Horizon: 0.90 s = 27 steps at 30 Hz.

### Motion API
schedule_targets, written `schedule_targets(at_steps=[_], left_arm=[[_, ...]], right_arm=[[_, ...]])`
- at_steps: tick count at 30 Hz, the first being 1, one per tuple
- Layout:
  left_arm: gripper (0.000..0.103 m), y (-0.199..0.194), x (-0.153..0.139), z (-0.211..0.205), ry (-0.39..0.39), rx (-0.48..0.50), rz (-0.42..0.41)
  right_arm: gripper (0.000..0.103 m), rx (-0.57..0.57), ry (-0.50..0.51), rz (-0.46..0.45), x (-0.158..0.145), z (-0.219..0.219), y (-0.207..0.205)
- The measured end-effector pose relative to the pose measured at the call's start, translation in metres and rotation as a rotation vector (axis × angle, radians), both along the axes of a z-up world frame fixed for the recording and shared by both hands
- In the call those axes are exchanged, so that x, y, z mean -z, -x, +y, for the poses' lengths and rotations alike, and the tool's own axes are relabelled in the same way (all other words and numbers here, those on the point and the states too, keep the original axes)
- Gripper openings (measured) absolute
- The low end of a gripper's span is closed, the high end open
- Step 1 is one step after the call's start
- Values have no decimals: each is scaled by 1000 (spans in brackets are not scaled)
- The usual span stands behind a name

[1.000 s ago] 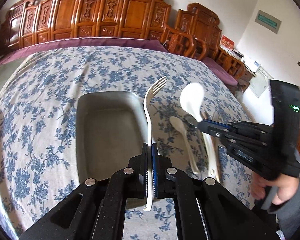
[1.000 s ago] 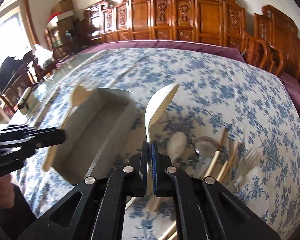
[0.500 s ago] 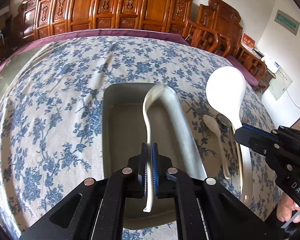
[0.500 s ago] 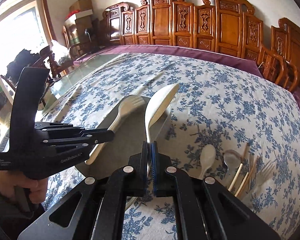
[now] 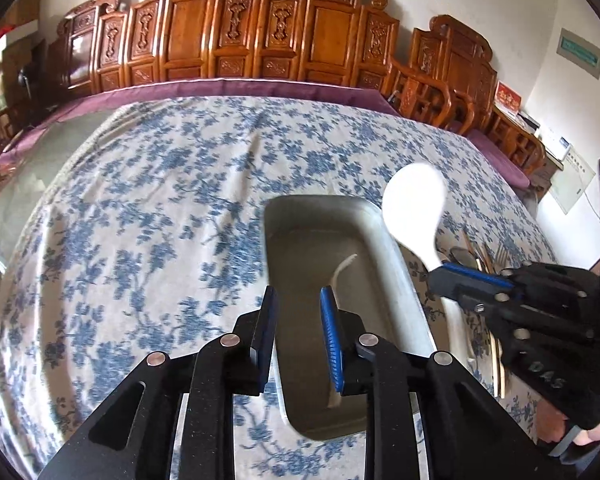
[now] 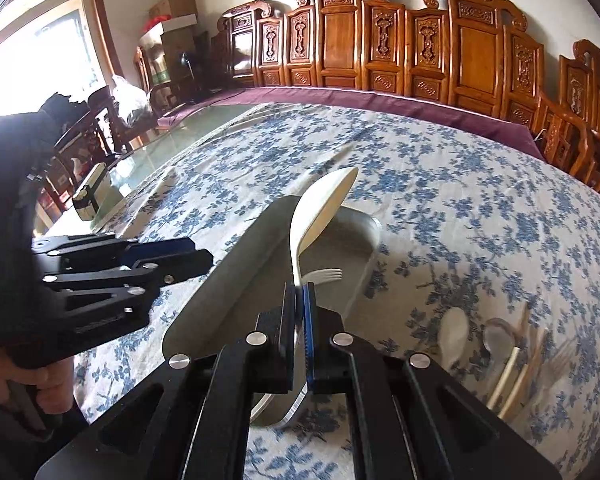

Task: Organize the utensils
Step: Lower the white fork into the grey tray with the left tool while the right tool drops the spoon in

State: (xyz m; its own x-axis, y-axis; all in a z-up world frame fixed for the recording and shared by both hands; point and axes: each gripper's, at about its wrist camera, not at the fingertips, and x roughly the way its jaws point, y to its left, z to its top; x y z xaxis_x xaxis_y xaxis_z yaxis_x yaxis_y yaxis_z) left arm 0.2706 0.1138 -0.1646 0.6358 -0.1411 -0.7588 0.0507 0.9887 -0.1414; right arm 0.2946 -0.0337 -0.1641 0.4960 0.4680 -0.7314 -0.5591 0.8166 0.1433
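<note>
My left wrist camera sits close behind my left gripper (image 5: 296, 320), looking down its fingers at the metal tray (image 5: 404, 280) in the lower centre of the frame. My right wrist camera looks from the tray's (image 6: 220, 280) other side, over my right gripper (image 6: 299, 312). Both share the tray, the floral tablecloth (image 5: 160, 208) and the carved chairs (image 6: 380, 40) across the top.

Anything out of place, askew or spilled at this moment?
Nothing stands out. The white fork lies inside the metal tray, the left gripper is open above it, and the right gripper holds the white spoon upright.
</note>
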Motion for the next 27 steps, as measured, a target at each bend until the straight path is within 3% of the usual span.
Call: schedule_targets(at_steps=[14, 27], left_arm=[[25, 2, -7, 21, -42, -49, -17], [27, 2, -7, 22, -39, -53, -19]], right_arm=[[5, -4, 27, 79, 42, 51, -26], [6, -48, -1, 126, 53, 57, -17]])
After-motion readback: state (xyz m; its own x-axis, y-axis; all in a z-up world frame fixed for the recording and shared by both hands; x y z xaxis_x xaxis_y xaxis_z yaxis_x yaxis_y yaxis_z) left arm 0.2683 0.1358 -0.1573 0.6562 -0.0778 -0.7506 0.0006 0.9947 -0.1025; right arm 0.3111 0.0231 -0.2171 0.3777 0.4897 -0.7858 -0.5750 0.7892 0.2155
